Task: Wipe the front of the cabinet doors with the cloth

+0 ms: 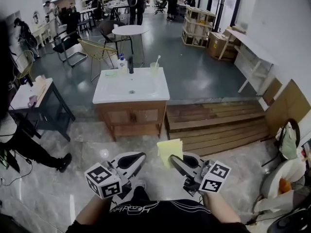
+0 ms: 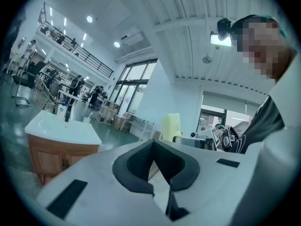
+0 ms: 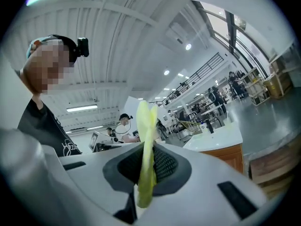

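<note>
Cloth (image 1: 169, 152), yellow, lower centre: likely light, limp, non-slip; right gripper (image 1: 176, 163) clamps its lower edge. Left gripper (image 1: 137, 160) closed, empty. Cabinet doors (image 1: 132, 116) mid-frame, well apart.

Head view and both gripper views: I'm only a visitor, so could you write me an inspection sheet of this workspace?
Surface: wooden cabinet doors shut, under a white sink top.
Job's things: yellow cloth in the right gripper, well short of the doors.
Clutter: bottles and a cup at the sink top's back edge.
Grippers: left gripper shut, empty; right gripper shut on the cloth.
Cables: one thin cord, it seems, at the far left.
Surroundings: wooden planks right of the cabinet; black table left; people and chairs behind.
</note>
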### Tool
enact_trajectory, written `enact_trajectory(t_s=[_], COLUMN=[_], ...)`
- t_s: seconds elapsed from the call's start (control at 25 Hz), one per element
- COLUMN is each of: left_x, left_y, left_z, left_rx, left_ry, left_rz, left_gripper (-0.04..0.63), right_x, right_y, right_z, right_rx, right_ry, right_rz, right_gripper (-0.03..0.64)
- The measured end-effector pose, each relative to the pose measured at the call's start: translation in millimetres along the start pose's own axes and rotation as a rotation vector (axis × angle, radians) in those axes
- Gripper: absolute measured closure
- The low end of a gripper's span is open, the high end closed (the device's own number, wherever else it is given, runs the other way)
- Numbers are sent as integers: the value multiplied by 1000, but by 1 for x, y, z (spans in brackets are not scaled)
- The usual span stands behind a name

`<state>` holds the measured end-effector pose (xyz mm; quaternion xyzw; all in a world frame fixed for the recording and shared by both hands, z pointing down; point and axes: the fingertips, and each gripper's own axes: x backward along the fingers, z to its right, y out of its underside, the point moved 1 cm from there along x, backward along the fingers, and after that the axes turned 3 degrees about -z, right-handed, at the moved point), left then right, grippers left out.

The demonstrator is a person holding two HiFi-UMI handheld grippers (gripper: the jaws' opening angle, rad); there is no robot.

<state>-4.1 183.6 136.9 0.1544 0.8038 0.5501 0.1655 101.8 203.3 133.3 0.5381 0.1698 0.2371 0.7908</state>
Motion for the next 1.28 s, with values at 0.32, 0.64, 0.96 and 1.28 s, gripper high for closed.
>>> enact_trajectory(t_s=[0.32, 0.64, 0.96, 1.28], left_x=[6, 3, -8, -20], left_y=[12, 19, 33, 33], left_z=[58, 91, 99, 109], left_rx=[13, -1, 25, 25], left_ry=[17, 37, 40, 49], left_rz=[35, 31, 5, -19], left_gripper=[591, 591, 591, 591], right_x=[53, 75, 91, 106], right_y=[-1, 7, 18, 19], right_z=[-33, -54, -51, -47], right_rx=[-41, -14, -52, -79], right_ry=[9, 9, 26, 38], right_rz=[63, 55, 67, 100], right_gripper=[577, 577, 577, 577])
